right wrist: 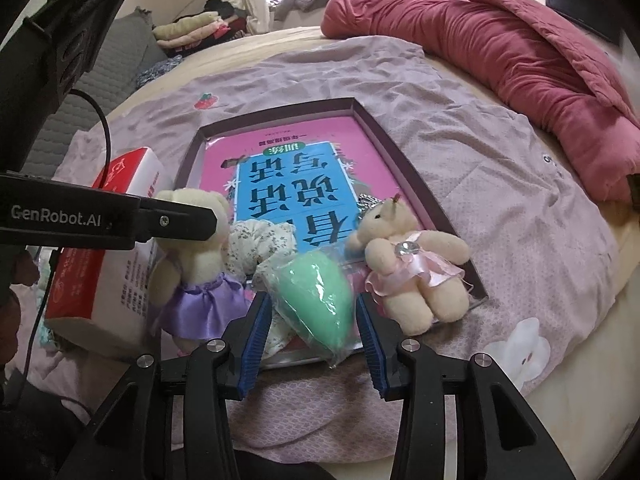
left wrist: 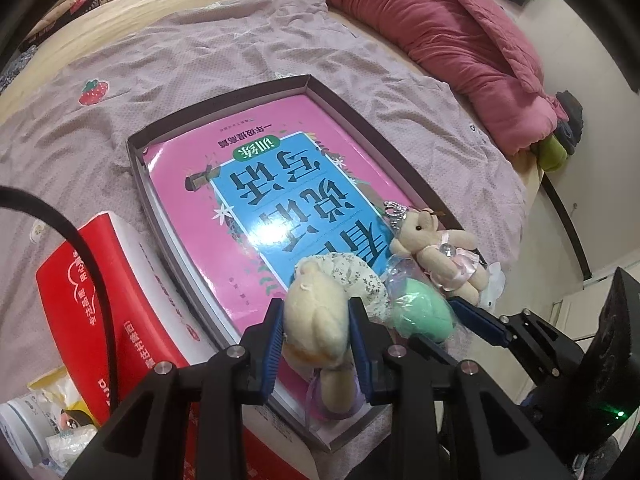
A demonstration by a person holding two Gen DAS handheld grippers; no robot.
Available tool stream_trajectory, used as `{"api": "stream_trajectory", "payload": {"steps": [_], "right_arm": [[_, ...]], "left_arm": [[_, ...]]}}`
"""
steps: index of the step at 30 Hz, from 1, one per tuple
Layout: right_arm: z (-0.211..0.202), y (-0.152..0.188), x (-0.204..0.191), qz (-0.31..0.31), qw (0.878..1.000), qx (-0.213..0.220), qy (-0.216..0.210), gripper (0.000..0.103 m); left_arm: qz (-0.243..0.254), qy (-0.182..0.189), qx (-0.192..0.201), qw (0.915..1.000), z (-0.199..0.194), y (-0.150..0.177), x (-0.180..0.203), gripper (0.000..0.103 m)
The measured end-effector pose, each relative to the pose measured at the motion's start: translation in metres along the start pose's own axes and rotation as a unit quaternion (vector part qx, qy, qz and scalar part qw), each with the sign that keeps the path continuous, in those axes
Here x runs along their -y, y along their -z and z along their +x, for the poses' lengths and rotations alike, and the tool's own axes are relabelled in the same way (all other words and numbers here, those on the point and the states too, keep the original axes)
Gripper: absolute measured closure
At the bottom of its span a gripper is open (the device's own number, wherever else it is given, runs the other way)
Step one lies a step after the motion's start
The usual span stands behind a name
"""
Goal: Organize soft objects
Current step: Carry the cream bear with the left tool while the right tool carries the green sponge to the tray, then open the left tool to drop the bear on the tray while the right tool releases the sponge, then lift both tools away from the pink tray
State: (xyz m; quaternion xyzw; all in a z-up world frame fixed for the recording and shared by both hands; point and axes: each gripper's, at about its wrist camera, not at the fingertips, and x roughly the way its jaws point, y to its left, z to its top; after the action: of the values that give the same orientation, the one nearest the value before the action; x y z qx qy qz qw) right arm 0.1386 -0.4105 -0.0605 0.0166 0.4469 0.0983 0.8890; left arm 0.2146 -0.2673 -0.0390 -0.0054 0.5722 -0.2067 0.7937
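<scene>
A shallow dark tray (left wrist: 138, 184) (right wrist: 400, 156) on the bed holds a pink and blue book (left wrist: 280, 168) (right wrist: 280, 172). My left gripper (left wrist: 315, 306) is shut on the head of a cream bear in a purple skirt (left wrist: 316, 328) (right wrist: 196, 264) at the tray's near left corner. A floral scrunchie (left wrist: 360, 276) (right wrist: 260, 244) lies beside it. A mint green soft thing in clear wrap (left wrist: 420, 312) (right wrist: 316, 300) rests on the tray's near edge between the open jaws of my right gripper (right wrist: 312, 298). A bear in a pink dress (left wrist: 444, 252) (right wrist: 408, 276) lies at the tray's near right corner.
A red and white box (left wrist: 100, 288) (right wrist: 108, 256) stands against the tray's left side. A rolled pink quilt (left wrist: 440, 32) (right wrist: 520, 60) runs along the far right of the bed. A white bottle and packets (left wrist: 24, 428) lie near left. A black cable (left wrist: 80, 248) hangs there.
</scene>
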Motion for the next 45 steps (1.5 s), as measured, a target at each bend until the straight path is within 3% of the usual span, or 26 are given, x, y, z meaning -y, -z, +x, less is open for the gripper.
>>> {"api": "stream_trajectory", "payload": {"steps": [13,20,26,30,45], "right_arm": [[-0.028,-0.001,0.007,0.007,1.0,0.027,0.009,0.049],[-0.036,-0.003,0.009,0.005,0.999,0.034,0.022,0.048],[-0.037,-0.003,0.01,0.006,0.999,0.034,0.026,0.044],[-0.04,-0.004,0.01,0.004,0.999,0.036,0.032,0.044],[-0.054,-0.007,0.005,-0.006,0.997,0.051,0.053,0.038]], "left_arm": [[0.009,-0.02,0.004,0.9997,0.008,-0.007,-0.004,0.069],[0.003,-0.03,0.006,0.9995,0.005,-0.007,-0.008,0.056],[0.003,-0.032,0.005,0.9995,0.003,-0.005,-0.009,0.055],[0.001,-0.025,0.005,0.9997,-0.001,-0.004,-0.008,0.045],[-0.004,-0.023,0.026,0.9994,-0.023,0.004,-0.004,0.037]]}}
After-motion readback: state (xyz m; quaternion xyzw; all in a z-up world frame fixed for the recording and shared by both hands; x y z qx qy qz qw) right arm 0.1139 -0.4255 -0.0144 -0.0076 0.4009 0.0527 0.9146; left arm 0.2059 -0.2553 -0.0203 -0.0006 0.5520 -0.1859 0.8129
